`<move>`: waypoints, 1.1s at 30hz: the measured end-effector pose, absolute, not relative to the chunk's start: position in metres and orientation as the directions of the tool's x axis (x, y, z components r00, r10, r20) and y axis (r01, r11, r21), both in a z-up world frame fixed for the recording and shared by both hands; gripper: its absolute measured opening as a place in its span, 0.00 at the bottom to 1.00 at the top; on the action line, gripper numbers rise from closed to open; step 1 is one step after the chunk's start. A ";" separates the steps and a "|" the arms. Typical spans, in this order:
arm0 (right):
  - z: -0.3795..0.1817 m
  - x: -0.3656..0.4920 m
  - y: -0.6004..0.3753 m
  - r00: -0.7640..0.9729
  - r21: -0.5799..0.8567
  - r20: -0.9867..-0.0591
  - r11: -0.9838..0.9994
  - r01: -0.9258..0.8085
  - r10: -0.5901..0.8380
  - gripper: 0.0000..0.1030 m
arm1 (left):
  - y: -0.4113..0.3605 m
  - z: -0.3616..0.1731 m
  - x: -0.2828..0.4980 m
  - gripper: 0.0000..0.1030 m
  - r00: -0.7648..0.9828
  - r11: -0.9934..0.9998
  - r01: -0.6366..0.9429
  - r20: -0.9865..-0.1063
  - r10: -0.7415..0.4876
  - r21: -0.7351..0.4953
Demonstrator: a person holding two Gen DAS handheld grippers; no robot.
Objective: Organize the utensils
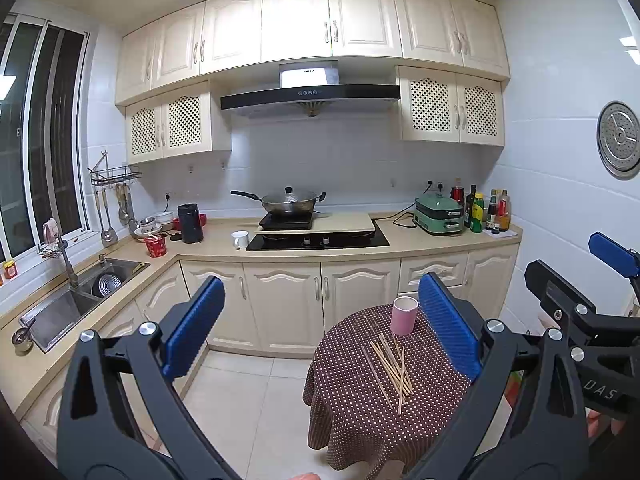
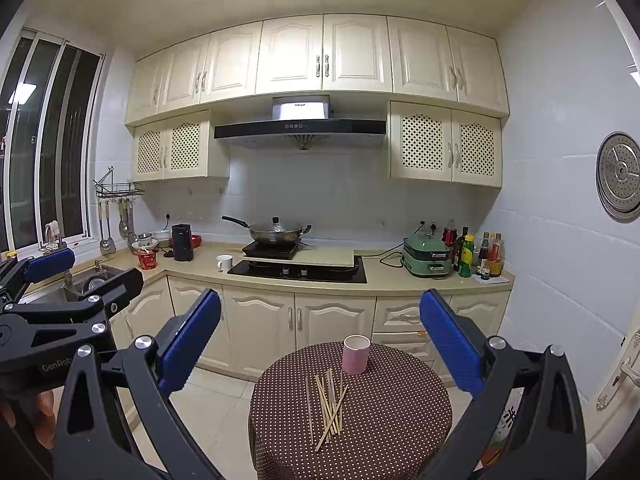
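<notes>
Left gripper (image 1: 320, 332): closest thing to the lens, jaws spread wide, nothing between the blue pads, hanging well short of the table.
Sink (image 1: 60, 312): far left on the counter, has nothing to do with this job as far as I can tell.
Stove area: pan (image 1: 288, 202) sitting on the cooktop at the back, also not part of it.
Chopsticks (image 2: 328, 408): loose messy pile, crossing over each other, lying flat on the round table (image 2: 400, 420) with the dotted cloth, roughly mid-table.
Pink cup (image 2: 355, 354): upright, just behind the pile toward the far edge, looks empty from here but I can't really see inside.
Right gripper (image 2: 320, 344): same deal, jaws wide apart, holding nothing, pulled back from the table.
Progress: basically zero I'd say, every stick I can see is on the cloth.
What's left: my guess is all of them need to go into the cup.
</notes>
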State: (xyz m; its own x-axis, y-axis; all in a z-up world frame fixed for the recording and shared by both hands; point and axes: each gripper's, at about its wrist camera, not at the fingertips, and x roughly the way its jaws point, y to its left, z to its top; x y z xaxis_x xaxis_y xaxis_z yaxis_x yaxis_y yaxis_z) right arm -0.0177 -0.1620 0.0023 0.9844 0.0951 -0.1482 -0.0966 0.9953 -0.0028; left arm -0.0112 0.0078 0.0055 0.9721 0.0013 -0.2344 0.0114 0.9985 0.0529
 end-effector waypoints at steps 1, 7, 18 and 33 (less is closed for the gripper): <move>0.002 -0.017 -0.164 0.984 -0.002 -0.148 0.995 -0.097 0.096 0.93 | 0.008 0.006 -0.012 0.93 0.972 0.999 0.012 -0.233 0.001 0.052; 0.001 -0.018 -0.163 0.984 -0.002 -0.148 0.995 -0.097 0.095 0.93 | 0.009 0.007 -0.011 0.93 0.972 0.999 0.013 -0.235 -0.001 0.051; 0.001 -0.016 -0.163 0.983 0.001 -0.155 0.995 -0.097 0.096 0.93 | 0.005 0.007 -0.010 0.93 0.972 0.999 0.011 -0.237 0.002 0.053; 0.001 -0.016 -0.163 0.983 0.005 -0.157 0.995 -0.097 0.097 0.93 | 0.005 0.006 -0.009 0.93 0.971 0.998 0.011 -0.238 0.003 0.055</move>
State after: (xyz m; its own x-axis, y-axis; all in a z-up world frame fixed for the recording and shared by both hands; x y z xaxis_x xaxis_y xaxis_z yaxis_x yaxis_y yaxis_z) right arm -0.0158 -0.1632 0.0012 0.9828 0.0967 -0.1571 -0.0972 0.9953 0.0046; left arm -0.0090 0.0049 0.0057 0.9712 0.0026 -0.2381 0.0108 0.9984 0.0549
